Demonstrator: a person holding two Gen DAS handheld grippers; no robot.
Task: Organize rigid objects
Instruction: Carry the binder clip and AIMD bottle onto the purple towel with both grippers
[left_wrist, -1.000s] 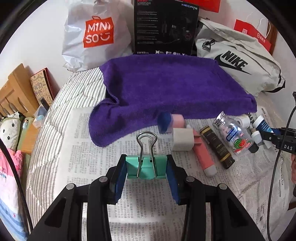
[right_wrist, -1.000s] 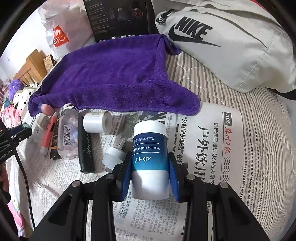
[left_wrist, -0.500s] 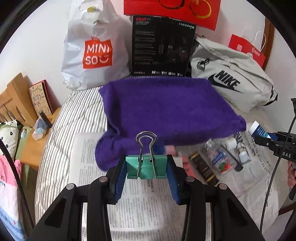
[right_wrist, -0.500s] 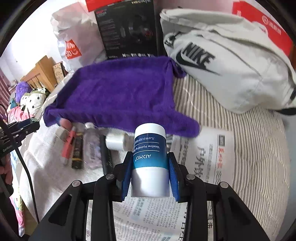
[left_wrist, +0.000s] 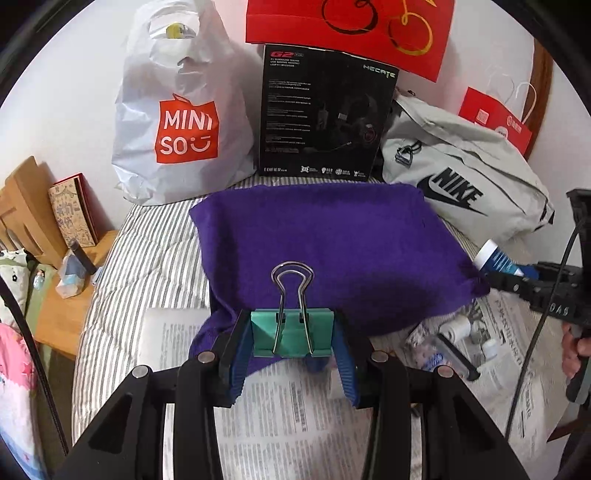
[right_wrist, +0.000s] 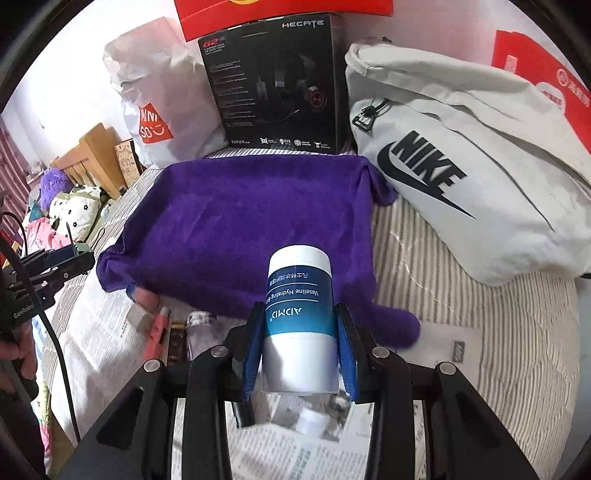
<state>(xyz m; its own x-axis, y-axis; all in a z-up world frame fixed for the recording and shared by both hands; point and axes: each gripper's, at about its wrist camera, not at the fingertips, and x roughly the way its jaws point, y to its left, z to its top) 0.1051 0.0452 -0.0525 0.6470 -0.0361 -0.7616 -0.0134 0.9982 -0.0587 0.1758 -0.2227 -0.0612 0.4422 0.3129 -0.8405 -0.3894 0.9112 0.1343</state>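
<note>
My left gripper (left_wrist: 291, 334) is shut on a green binder clip (left_wrist: 290, 332) and holds it in the air above the near edge of the purple towel (left_wrist: 325, 243). My right gripper (right_wrist: 299, 328) is shut on a white and blue Vaseline tube (right_wrist: 297, 317), held upright above the towel's (right_wrist: 251, 218) near edge. The right gripper also shows at the right of the left wrist view with the tube (left_wrist: 496, 258). Loose items lie on the newspaper (left_wrist: 295, 417): a pink tube (right_wrist: 159, 326), a dark tube (right_wrist: 176, 341), a clear bottle (right_wrist: 197, 321), small white bottles (left_wrist: 456, 326).
Behind the towel stand a white Miniso bag (left_wrist: 177, 122), a black headset box (left_wrist: 325, 114), a red bag (left_wrist: 351, 29) and a grey Nike bag (left_wrist: 461, 184). A wooden bedside shelf (left_wrist: 55, 266) is at the left. The bed has a striped cover (right_wrist: 461, 314).
Both grippers have risen and drawn back with their objects held. The clip and the tube now hang above the towel's near edge, and the loose items lie lower and partly hidden.
</note>
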